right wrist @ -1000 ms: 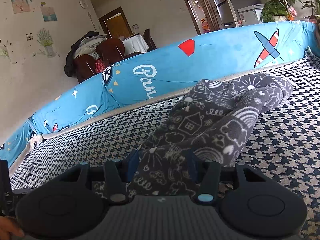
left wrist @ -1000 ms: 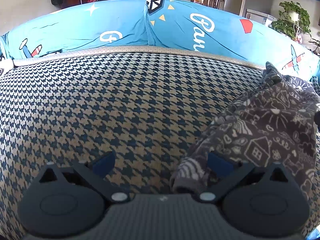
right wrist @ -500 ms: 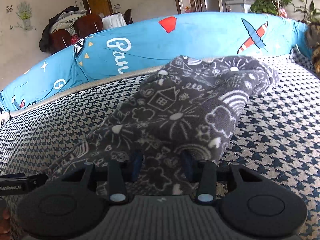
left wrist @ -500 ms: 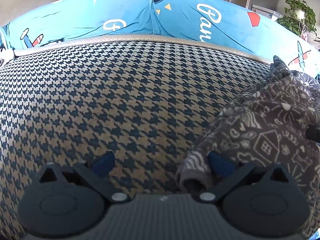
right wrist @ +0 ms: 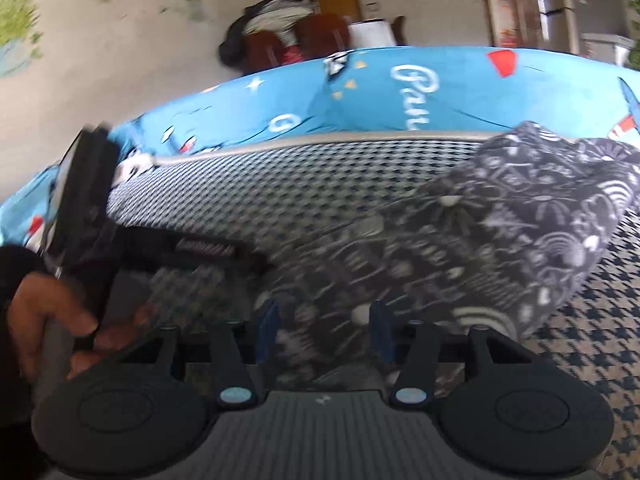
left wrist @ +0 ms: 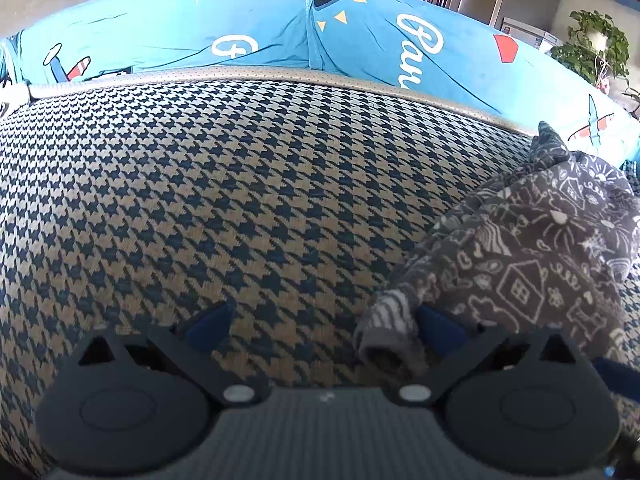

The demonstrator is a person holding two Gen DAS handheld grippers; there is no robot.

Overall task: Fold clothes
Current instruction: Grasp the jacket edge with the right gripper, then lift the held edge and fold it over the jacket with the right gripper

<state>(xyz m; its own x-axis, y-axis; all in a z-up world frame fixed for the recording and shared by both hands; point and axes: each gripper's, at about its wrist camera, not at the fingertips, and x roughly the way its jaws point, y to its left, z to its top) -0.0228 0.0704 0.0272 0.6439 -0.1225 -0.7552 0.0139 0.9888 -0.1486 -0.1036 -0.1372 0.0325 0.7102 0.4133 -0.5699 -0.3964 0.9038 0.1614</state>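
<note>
Two fingers of the left gripper (left wrist: 324, 326) stand wide apart over the houndstooth cover (left wrist: 240, 200), released; a striped cuff of the grey garment (left wrist: 520, 264) lies just inside its right finger, with the rest heaped at the right. Far off, a blue bolster (left wrist: 280, 28) carries white script reading "Pan", cut off, and a lone "G".

From the right wrist, the blurred right gripper (right wrist: 324, 332) has its blue pads either side of the garment (right wrist: 500, 240), cloth filling the gap; whether it is clenched on it I cannot tell. At near left a hand (right wrist: 52, 312) grips the left gripper's (right wrist: 84, 200) body. The bolster (right wrist: 400, 92) shows "Pan" again.
</note>
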